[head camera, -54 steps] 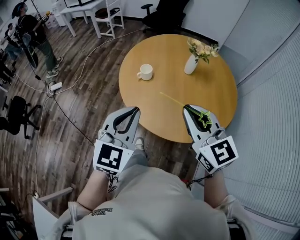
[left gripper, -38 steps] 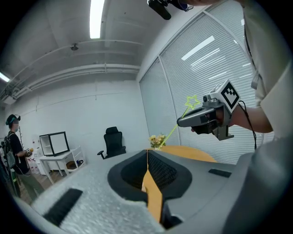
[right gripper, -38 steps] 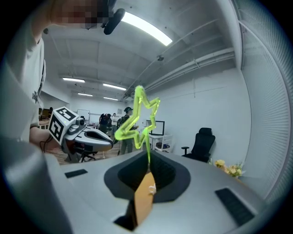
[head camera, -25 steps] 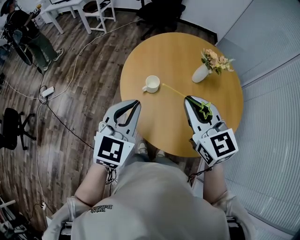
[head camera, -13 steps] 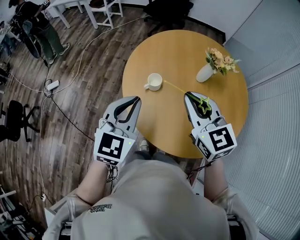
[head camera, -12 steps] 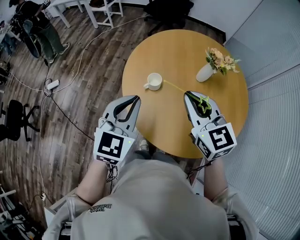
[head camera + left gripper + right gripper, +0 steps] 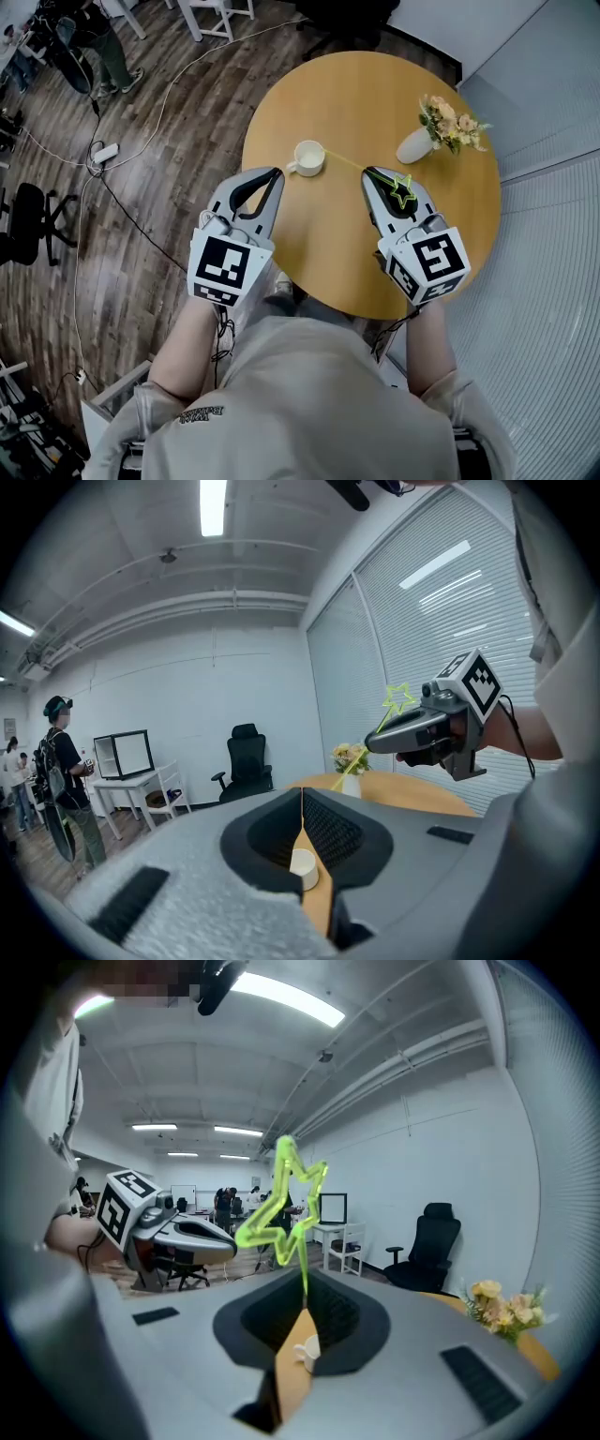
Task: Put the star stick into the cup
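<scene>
A white cup [image 7: 307, 157] stands on the round wooden table [image 7: 356, 94], near its left edge. My right gripper [image 7: 368, 175] is shut on the green star stick [image 7: 401, 191]. The star sits above the jaws, and the thin stick reaches forward and left until its tip is close to the cup's rim. In the right gripper view the star [image 7: 281, 1206] rises above the closed jaws, with the cup [image 7: 305, 1352] low ahead. My left gripper [image 7: 276, 173] is shut on nothing and hovers just short of the cup [image 7: 303, 869].
A white vase of flowers [image 7: 441, 127] stands on the table's right side. White desks, chairs and a black office chair [image 7: 246, 761] stand beyond the table. Cables cross the wooden floor [image 7: 141, 141], and a person [image 7: 64, 789] stands at the far left.
Both grippers have come closer to the table and the cup. The stick's tip has gone from well short of the cup to right beside its rim.
</scene>
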Demonstrator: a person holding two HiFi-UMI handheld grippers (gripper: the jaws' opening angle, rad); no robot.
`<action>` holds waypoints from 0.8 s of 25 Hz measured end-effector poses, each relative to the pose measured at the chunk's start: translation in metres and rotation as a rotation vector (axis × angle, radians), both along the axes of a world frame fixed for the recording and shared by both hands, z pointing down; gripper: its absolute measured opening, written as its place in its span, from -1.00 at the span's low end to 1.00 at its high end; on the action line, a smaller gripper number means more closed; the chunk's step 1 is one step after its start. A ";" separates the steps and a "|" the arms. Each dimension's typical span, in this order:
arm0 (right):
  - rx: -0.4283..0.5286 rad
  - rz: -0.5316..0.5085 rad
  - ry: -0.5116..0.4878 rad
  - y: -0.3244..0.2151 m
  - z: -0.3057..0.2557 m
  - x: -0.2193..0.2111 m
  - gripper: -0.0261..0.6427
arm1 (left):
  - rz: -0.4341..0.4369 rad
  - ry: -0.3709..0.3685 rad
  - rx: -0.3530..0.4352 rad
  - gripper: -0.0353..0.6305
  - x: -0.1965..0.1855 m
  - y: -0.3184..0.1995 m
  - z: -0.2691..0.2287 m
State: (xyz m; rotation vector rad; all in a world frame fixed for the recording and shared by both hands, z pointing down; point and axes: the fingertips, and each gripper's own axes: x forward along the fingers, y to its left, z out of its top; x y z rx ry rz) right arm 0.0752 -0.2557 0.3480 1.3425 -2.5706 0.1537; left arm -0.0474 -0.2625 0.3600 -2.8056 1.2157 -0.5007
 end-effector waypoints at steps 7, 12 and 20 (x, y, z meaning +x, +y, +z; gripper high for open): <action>-0.039 -0.036 0.003 -0.029 0.018 -0.014 -0.82 | -0.021 -0.028 -0.069 -0.82 -0.004 -0.027 0.038; -0.103 -0.033 0.028 -0.053 0.055 -0.015 -0.82 | -0.025 -0.041 -0.115 -0.82 -0.005 -0.043 0.064; -0.241 -0.022 0.066 -0.078 0.130 -0.014 -0.82 | -0.018 -0.083 -0.194 -0.82 -0.001 -0.061 0.111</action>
